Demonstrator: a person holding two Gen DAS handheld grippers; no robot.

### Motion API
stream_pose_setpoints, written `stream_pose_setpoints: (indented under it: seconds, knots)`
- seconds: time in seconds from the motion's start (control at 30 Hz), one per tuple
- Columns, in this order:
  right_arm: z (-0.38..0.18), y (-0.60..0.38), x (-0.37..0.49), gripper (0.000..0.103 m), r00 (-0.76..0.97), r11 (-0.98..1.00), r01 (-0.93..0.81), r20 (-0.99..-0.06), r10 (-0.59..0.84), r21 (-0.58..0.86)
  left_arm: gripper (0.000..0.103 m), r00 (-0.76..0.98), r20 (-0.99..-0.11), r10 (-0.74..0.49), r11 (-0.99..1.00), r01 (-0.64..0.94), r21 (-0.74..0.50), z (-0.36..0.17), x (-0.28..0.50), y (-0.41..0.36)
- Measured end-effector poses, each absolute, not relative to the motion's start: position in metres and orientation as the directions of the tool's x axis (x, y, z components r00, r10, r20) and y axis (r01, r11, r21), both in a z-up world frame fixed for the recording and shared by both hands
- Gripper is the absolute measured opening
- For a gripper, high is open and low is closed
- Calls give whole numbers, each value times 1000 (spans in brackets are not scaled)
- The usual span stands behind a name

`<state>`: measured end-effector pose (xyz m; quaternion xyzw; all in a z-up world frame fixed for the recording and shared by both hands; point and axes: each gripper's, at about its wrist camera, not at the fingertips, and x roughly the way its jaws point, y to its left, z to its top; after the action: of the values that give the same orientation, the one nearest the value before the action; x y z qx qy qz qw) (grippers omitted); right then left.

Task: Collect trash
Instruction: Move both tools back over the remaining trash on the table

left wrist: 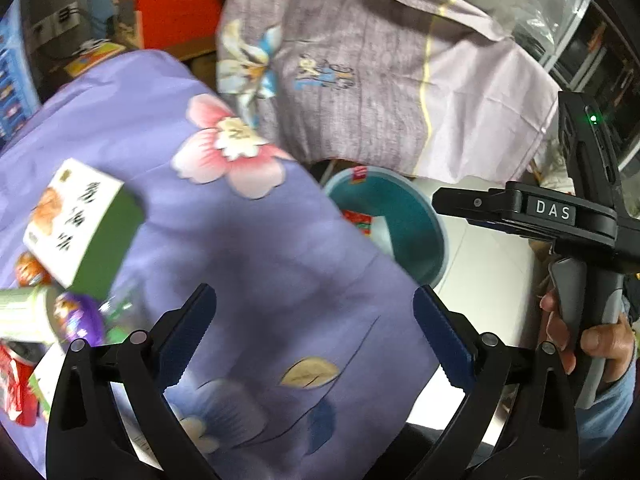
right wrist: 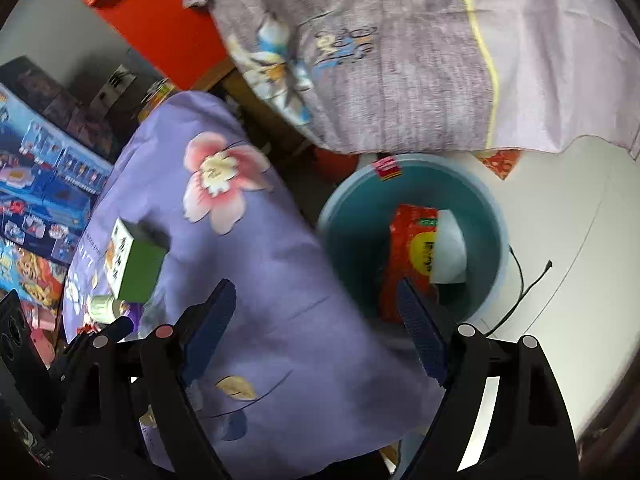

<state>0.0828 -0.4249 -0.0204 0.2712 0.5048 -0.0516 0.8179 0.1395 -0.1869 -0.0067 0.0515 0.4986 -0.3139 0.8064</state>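
A teal bin (right wrist: 352, 240) stands on the white floor beside the table; it holds a red wrapper (right wrist: 408, 256) and a white piece (right wrist: 450, 248). The bin also shows in the left wrist view (left wrist: 416, 232). On the purple flowered tablecloth (left wrist: 260, 248) lie a white and green box (left wrist: 80, 220), a green-white bottle (left wrist: 24, 312), a purple wrapper (left wrist: 78, 318) and a red packet (left wrist: 16, 384). My left gripper (left wrist: 314, 336) is open and empty above the cloth. My right gripper (right wrist: 316, 326) is open and empty, over the table edge and the bin. The box shows in the right wrist view (right wrist: 132, 264).
A grey-lilac cloth (left wrist: 380, 72) hangs behind the bin. Red furniture (left wrist: 172, 4) stands at the back. Stacked colourful boxes (right wrist: 40, 200) lie left of the table. A black cable (right wrist: 524, 292) runs on the white floor. The right gripper's body (left wrist: 560, 216) shows in the left wrist view.
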Motion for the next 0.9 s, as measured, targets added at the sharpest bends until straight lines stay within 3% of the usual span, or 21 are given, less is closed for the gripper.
stream_pose_setpoints:
  seconds: [0.37,0.9]
  knots:
    - [0,-335,94,79,460,902,237,-860,221,360,99,380,-819,-430,853,467,-231,-1,129,-90]
    - [-7,-185,118,79,326,943,30,-895,304,331,99,464,-839,-283,945,282,-162,-30,127,76]
